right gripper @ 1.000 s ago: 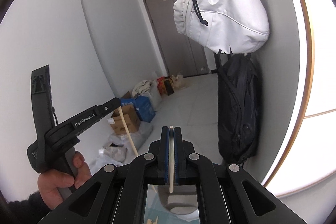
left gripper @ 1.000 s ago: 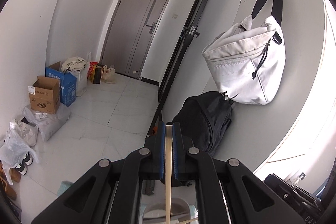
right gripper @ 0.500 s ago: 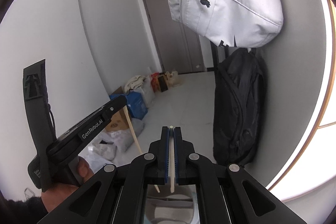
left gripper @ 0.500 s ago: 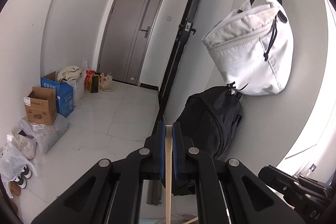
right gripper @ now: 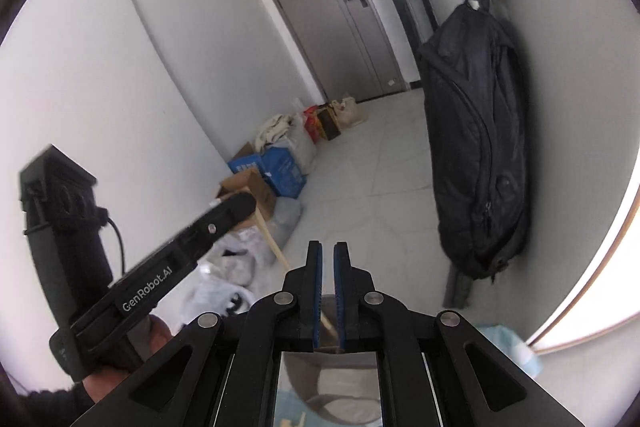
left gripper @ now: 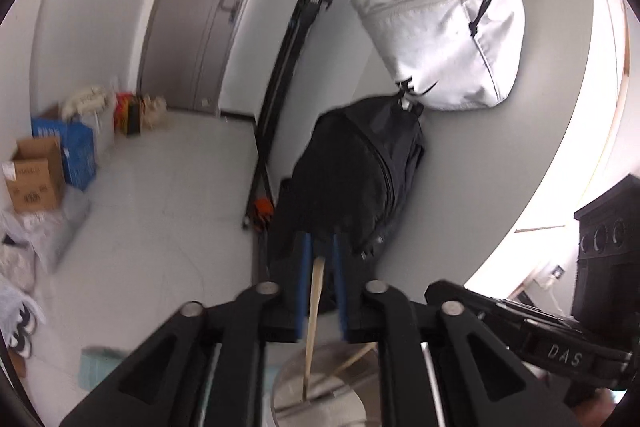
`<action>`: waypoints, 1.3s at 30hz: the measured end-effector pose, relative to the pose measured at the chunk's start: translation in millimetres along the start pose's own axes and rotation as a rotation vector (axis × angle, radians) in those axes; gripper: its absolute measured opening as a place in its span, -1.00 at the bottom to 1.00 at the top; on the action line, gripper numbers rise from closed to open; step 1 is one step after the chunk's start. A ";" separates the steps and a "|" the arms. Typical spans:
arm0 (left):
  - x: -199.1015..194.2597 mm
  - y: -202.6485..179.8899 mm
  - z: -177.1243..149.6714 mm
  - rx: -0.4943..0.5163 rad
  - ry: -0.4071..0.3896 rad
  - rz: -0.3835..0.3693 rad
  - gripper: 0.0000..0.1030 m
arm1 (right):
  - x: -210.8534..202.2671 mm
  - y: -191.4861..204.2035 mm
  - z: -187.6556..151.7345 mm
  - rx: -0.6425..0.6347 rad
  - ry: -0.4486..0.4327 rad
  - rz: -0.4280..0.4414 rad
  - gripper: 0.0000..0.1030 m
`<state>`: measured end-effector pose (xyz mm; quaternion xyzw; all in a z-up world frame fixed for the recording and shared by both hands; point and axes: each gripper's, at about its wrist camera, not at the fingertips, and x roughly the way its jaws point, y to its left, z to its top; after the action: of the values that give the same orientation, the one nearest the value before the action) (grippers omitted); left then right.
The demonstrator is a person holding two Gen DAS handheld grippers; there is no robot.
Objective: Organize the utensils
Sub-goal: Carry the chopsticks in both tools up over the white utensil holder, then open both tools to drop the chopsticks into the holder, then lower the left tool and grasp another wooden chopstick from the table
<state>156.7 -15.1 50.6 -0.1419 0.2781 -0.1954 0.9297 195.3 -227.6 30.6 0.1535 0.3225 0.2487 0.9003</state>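
Left gripper (left gripper: 320,259): jaws opening, pads clear of the wooden chopstick (left gripper: 313,303) leaning between them, its lower end in the grey cup (left gripper: 320,383). Right gripper (right gripper: 328,267): jaws opening, nothing gripped, above the same cup.

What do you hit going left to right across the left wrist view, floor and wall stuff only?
Brown cardboard box → blue box → grey door → black backpack → white bag.
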 end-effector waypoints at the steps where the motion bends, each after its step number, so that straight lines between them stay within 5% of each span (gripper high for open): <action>1: -0.1 1.3 -0.2 -0.011 0.017 0.000 -0.45 | -3.6 -2.6 -0.3 0.020 -0.007 0.006 -0.67; 5: -19.9 -1.6 2.2 -0.016 0.009 0.034 -0.39 | -22.2 -7.4 -2.9 0.068 -0.033 0.000 -0.44; 9: -36.3 -5.9 4.0 -0.029 -0.008 0.072 0.03 | -40.9 -6.5 -9.0 0.088 -0.057 -0.012 -0.17; 13: -48.0 -8.5 4.3 -0.043 -0.022 0.138 0.18 | -62.0 2.4 -17.4 0.073 -0.096 -0.032 0.21; 25: -101.0 -18.4 -8.6 -0.081 -0.034 0.224 0.20 | -113.7 29.0 -44.2 0.027 -0.185 -0.059 0.56; 29: -114.6 -17.6 -15.7 -0.095 -0.041 0.231 0.50 | -124.9 45.6 -55.0 -0.017 -0.194 -0.056 0.64; 39: -137.5 6.9 -47.9 -0.161 -0.014 0.262 0.51 | -119.6 67.3 -92.6 -0.087 -0.160 -0.051 0.81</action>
<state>25.4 44.3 73.0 -0.1798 0.3024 -0.0487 0.9348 31.1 -226.4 51.4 0.1253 0.2423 0.2266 0.9350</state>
